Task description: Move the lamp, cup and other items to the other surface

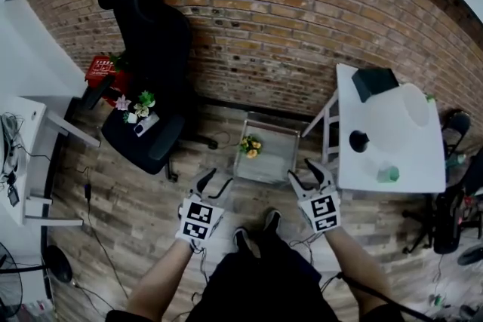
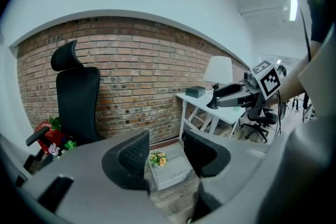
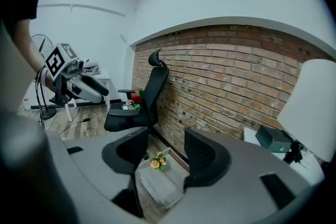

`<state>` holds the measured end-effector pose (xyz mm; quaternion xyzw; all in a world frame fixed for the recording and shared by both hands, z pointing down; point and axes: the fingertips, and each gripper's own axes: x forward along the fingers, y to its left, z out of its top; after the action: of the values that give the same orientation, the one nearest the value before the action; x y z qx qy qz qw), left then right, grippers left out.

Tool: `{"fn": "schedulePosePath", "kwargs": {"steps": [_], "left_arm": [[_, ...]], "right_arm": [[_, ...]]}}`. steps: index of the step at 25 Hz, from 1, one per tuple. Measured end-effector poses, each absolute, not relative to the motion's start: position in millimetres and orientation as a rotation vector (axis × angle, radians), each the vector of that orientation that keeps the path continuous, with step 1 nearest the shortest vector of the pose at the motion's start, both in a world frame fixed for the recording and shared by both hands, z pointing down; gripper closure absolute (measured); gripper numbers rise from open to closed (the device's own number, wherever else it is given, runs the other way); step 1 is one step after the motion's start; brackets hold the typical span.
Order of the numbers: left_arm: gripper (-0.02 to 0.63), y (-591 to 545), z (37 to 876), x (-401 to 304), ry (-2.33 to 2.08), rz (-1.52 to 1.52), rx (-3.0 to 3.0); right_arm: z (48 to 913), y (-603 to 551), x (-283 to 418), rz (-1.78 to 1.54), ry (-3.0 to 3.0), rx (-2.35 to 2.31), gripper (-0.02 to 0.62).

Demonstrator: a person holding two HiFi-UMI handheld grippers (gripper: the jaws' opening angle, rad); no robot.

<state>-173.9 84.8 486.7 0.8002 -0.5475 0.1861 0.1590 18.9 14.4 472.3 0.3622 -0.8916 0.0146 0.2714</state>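
The left gripper [image 1: 215, 183] and the right gripper [image 1: 309, 176] hang with jaws apart (nothing between either pair) near the low table [image 1: 273, 168]. The lamp [image 1: 404, 113], black cup [image 1: 359, 140] and green cup [image 1: 388, 174] stand on the white table [image 1: 424, 161].

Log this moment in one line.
left gripper: jaws apart, empty | right gripper: jaws apart, empty | white-shaded lamp, black cup: on white table | yellow flowers: on low pale table

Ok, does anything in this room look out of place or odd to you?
Mainly the black office chair: small flowers sit on its seat, with a red item by its armrest, odd spots for decor. Yellow flowers sit on a low stand. Nothing looks tipped or spilled.
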Motion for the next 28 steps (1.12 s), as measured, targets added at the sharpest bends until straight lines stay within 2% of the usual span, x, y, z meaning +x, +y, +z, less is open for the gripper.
{"fn": "schedulePosePath", "kwargs": {"steps": [12, 28], "left_arm": [[0.396, 18.0, 547.1, -204.8, -1.622, 0.634, 2.115], [0.391, -76.5, 644.5, -204.4, -1.581, 0.698, 1.964]], "right_arm": [[587.4, -70.1, -35.4, 0.087, -2.419, 0.832, 0.37], [752.1, -173.8, -47.6, 0.27, -2.308, 0.695, 0.359]]}}
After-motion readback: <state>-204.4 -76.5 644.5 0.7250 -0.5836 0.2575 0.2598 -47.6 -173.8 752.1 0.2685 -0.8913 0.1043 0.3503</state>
